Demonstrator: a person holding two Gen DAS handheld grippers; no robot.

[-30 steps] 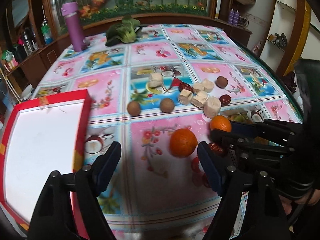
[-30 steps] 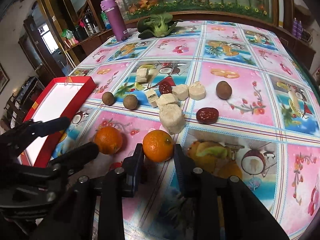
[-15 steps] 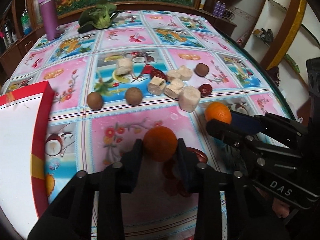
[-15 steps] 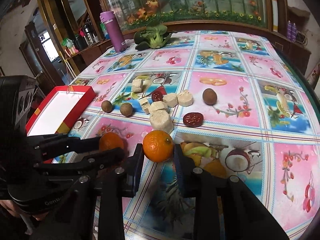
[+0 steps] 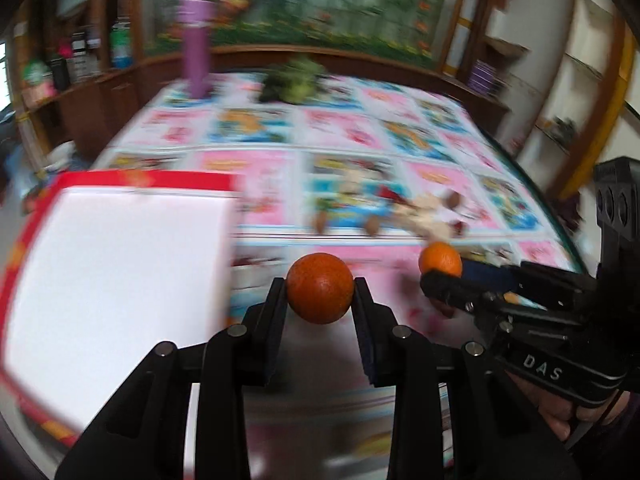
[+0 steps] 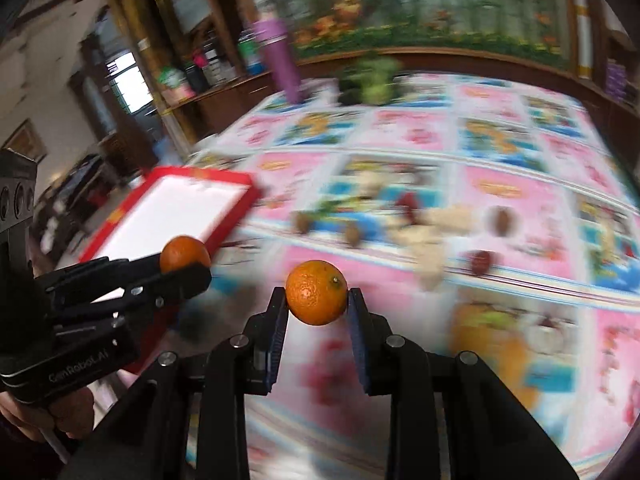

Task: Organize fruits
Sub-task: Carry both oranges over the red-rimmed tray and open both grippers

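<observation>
- Over the worktop [image 5: 248,176], at 9 o'clock from the left hand-held gripper [image 5: 320,294], lies the red-rimmed tray [image 5: 132,179], its white floor bare.
- Left hand-held gripper is clenched on a dark orange [image 5: 320,294]; right hand-held gripper [image 6: 317,295] clasps a paler orange [image 6: 317,292].
- Both fruits are round, glossy, pinched only at their sides, aloft.
- Risk, judging by the blur: a fast swing could roll one free, or the two grippers could clash.
</observation>
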